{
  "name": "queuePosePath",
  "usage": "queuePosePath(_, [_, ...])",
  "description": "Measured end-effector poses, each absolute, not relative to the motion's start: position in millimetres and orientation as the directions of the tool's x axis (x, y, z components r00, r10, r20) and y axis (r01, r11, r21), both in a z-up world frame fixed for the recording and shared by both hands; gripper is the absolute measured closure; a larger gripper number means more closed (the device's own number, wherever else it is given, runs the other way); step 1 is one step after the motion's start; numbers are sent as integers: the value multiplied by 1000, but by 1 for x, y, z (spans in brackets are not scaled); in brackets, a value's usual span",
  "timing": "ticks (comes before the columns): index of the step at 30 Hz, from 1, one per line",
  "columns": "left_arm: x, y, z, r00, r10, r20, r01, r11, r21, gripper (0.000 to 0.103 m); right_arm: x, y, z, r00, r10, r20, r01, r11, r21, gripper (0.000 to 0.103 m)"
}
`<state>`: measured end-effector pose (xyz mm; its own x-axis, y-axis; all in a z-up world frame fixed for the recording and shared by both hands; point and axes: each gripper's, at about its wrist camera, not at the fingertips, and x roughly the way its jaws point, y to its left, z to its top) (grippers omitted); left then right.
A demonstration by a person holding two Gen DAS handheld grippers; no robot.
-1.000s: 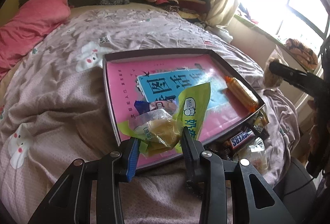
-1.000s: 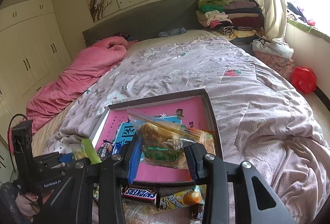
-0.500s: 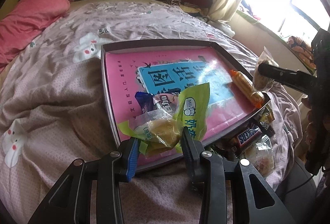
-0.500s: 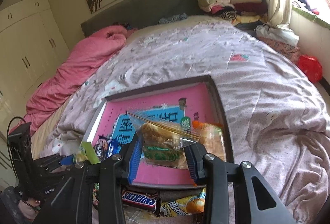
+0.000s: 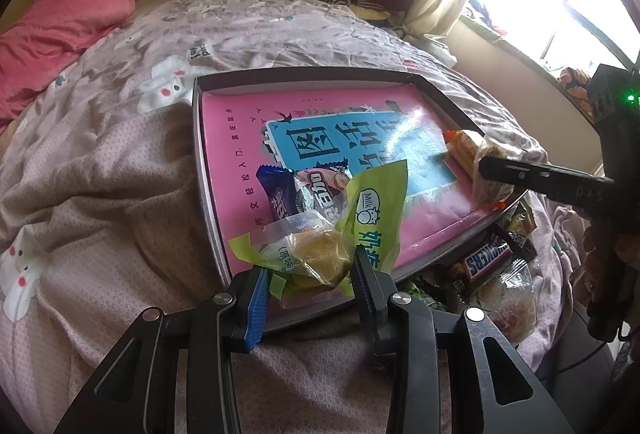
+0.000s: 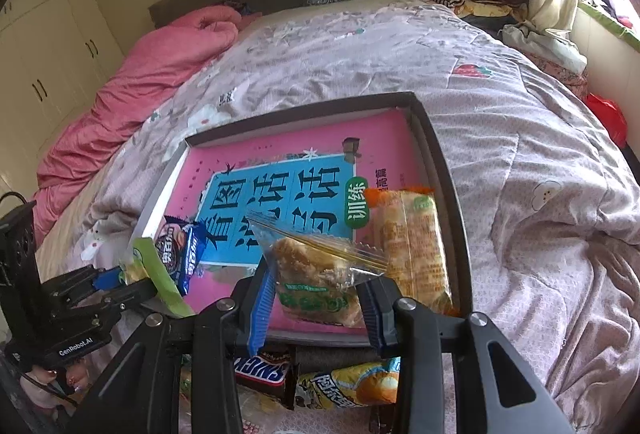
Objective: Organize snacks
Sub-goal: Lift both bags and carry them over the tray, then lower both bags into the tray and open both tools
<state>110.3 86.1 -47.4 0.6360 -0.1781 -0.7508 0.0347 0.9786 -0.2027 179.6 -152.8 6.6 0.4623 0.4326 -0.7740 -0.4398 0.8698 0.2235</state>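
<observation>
both grippers are carrying snacks over the tray on the bed: left gripper pinches a green-wrapped pastry, right gripper clamps a clear-bagged cake. i'd lower each to the pink floor before letting go, beside the long bread pack. only the right view shows the yellow packet outside the tray.

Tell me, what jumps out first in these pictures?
The big pink and blue book cover lining the shallow tray on the bed catches the eye first. Near the tray's front edge, the left tongs pinch a green-wrapped cake, and the right tongs pinch a clear-wrapped pastry beside an orange-ended snack pack. A Snickers bar waits outside the tray.
</observation>
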Motion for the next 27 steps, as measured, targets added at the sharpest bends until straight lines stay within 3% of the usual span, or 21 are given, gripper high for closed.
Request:
queuePosePath(9, [111,87,-48,635,-182,-751,32,977,-210,64,183,-140,-8,417,396,-818,-449,872,193,64])
queuePosePath(27, [111,87,-51,631,-193,-751,28,973,-227,63,183,-138,-11,424,391,-817,-439,878,192,62])
